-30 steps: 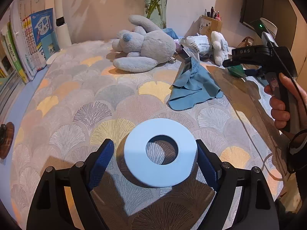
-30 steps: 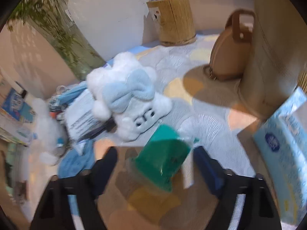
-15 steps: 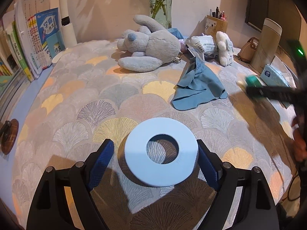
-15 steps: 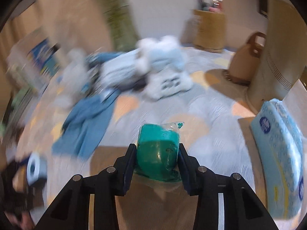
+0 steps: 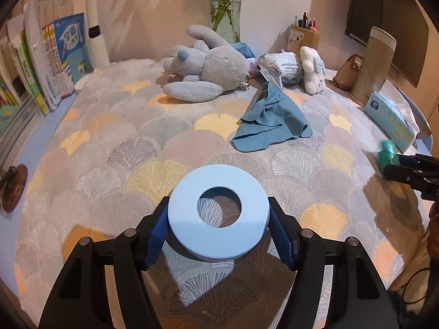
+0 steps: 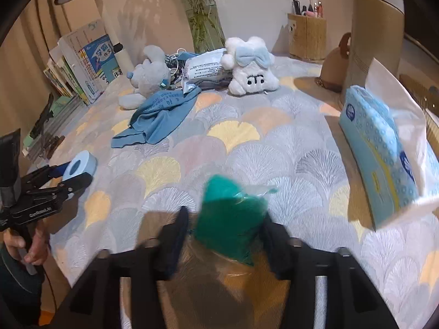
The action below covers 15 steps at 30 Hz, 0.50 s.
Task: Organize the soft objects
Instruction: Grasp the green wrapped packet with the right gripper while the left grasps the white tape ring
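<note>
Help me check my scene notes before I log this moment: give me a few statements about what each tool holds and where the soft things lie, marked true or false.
1. The left tool grips a pale blue foam ring. True.
2. The right tool is empty. False: a green soft item in a clear plastic bag sits between its fingers.
3. The crumpled blue cloth lies flat on the patterned tablecloth. True.
4. The grey-blue plush rabbit stands upright. False: it lies on its side.
5. The white plush with a blue bow lies beside the wrapped white packet. True.
</note>
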Motion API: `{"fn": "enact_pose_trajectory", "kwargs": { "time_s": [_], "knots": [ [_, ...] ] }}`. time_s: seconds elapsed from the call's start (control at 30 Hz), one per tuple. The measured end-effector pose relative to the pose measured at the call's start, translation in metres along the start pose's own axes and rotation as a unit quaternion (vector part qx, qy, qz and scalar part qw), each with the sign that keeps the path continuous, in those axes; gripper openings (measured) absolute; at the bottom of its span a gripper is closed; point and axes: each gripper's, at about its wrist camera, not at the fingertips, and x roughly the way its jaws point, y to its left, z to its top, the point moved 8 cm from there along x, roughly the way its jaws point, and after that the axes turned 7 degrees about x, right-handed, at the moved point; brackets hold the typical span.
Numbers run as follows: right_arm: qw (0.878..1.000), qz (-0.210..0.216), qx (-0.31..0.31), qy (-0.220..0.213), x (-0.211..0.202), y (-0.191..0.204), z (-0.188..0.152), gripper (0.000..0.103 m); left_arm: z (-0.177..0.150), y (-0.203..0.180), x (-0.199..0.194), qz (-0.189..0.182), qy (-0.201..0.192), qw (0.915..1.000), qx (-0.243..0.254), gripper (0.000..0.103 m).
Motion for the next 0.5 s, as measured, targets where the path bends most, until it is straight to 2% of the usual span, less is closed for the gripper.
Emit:
{"fn": "enact_pose_trajectory", "kwargs": {
  "time_s": [0.03,0.17,0.33,0.43,0.5],
  "knots": [
    [1.000,-0.004,0.001,-0.007,-0.004,0.000,0.000,0.062,0.000,0.000,-0.001,0.000,0.000,1.0000,-0.002,0.065],
    [1.000,-0.021,0.009,-0.017,-0.016,-0.005,-0.006,0.063,-0.003,-0.001,-0.003,-0.003,-0.001,1.0000,-0.004,0.065],
    [0.998,0.018,0.055,-0.009,-0.017,-0.005,-0.004,0.063,0.001,-0.005,-0.004,-0.005,-0.013,0.9999,-0.005,0.065],
    [0.997,-0.019,0.070,0.005,0.002,-0.004,0.000,0.063,0.006,-0.012,-0.010,0.000,-0.024,0.9997,0.008,0.065],
    [0.996,-0.049,0.066,-0.017,0.005,0.000,0.007,0.058,0.014,-0.017,-0.018,0.004,-0.039,0.9991,0.015,0.065]
  ]
}}
